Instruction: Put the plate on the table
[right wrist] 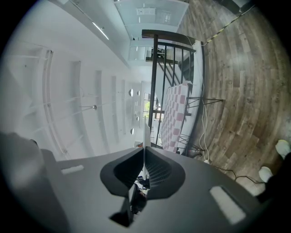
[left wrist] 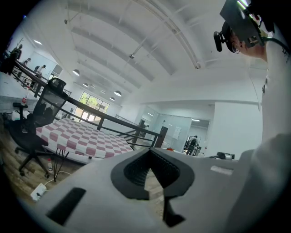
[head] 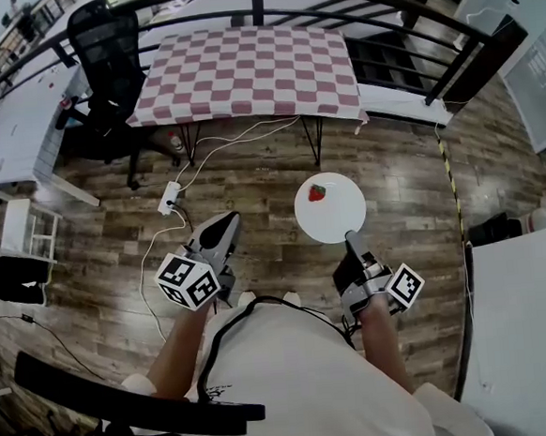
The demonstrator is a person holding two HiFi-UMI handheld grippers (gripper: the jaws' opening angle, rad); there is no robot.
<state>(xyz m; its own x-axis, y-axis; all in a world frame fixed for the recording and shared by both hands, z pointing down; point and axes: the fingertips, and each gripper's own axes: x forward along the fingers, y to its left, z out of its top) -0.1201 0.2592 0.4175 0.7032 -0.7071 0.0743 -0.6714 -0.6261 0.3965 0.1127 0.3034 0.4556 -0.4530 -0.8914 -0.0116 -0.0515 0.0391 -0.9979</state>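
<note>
Plate (head: 332,215) hanging short of the checkered table (head: 252,73).
Your right gripper (head: 351,239) is pinching its near rim; your left gripper (head: 230,219) is sitting shut.

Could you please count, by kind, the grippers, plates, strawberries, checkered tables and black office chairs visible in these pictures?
2 grippers: left gripper, right gripper
1 plate
1 strawberry
1 checkered table
1 office chair
Total: 6
</note>
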